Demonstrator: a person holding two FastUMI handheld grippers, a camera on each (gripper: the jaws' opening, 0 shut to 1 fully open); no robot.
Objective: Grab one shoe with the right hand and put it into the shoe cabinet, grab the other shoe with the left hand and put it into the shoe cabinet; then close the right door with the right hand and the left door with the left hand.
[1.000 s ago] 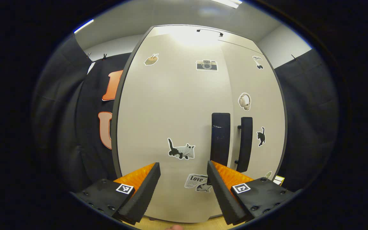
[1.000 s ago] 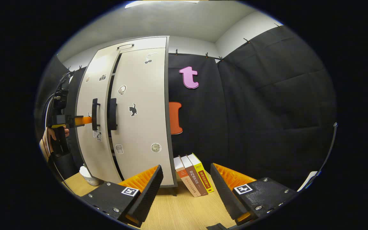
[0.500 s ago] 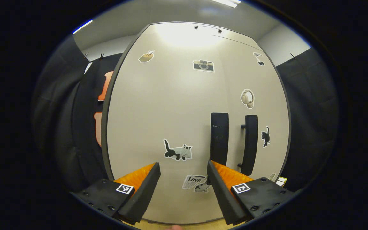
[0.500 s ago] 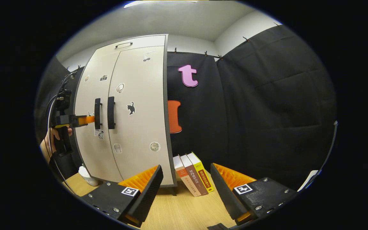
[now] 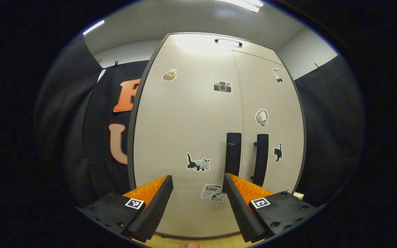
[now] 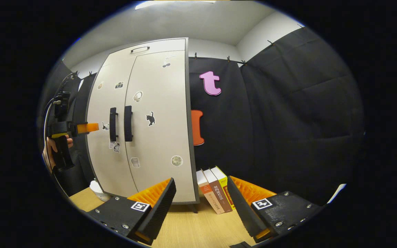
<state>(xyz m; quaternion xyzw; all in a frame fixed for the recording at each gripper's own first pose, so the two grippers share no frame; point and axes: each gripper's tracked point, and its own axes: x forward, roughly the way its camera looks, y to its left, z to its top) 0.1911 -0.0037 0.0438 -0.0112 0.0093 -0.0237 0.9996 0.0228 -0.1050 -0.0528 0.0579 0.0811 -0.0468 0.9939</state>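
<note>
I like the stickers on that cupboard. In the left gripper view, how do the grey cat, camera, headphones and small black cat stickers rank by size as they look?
1. Grey cat sticker, largest.
2. Camera sticker and headphones sticker: too alike to rank.
3. Small black cat sticker, smallest, though the fisheye squeezes the edge.

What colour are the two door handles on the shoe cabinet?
Black, both door handles, against the beige shoe cabinet; clearest in the left gripper view.

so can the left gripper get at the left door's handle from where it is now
Probably yes. The left gripper is open and empty, facing the closed left door, and nothing stands between it and the left handle, slightly right of its fingers.
</note>
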